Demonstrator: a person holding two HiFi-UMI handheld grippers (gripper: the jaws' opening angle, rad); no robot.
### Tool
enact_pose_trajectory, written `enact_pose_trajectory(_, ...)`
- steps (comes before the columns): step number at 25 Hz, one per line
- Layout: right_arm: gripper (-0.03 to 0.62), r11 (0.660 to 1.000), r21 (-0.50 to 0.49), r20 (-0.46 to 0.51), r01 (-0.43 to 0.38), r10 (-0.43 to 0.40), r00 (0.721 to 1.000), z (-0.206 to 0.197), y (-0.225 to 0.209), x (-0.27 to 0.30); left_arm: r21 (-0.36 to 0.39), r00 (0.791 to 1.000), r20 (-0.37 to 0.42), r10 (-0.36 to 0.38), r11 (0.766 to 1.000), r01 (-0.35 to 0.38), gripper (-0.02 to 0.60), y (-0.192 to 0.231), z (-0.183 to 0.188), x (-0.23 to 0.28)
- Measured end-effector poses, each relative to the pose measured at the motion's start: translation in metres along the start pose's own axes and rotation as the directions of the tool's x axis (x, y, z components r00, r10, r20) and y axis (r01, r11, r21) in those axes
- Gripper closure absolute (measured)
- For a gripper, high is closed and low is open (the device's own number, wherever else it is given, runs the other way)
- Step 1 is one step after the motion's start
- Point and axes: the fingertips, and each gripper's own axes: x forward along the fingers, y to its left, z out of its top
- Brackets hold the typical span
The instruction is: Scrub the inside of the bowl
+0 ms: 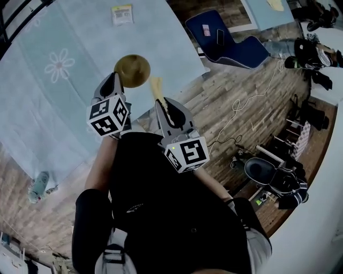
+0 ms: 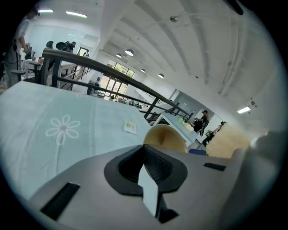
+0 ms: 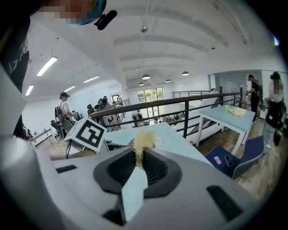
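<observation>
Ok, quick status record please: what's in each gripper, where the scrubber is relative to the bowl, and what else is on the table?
left gripper: jaws shut on the rim of the tan bowl
right gripper: jaws shut on a pale yellow fibrous scrubber
scrubber vs bowl: beside the bowl, on its right in the head view, not inside it; contact unclear
bowl support: cannot tell if it rests on the table or is lifted
table: light blue tablecloth with a flower print; small packet lying farther back
scrubbing: apparently not yet started
</observation>
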Motion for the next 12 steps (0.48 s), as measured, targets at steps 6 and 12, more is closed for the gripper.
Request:
enact_pose_trajectory(6,0.545,0.997,0.0,0.095,-0.076,0.076,0.993,0.04,0.018,0.006,0.108,0.987,0.158,-0.007,0.994,-0.01,0.563,-0.026,0.077,-0.053)
enact_pose_trajectory(12,0.545,0.997,0.04,0.093,-0.065,0.061,0.994,0.046,0.018,0.01,0.145,0.978,0.206,-0.017,0.989,-0.013,0.563,-0.047,0.077,-0.075)
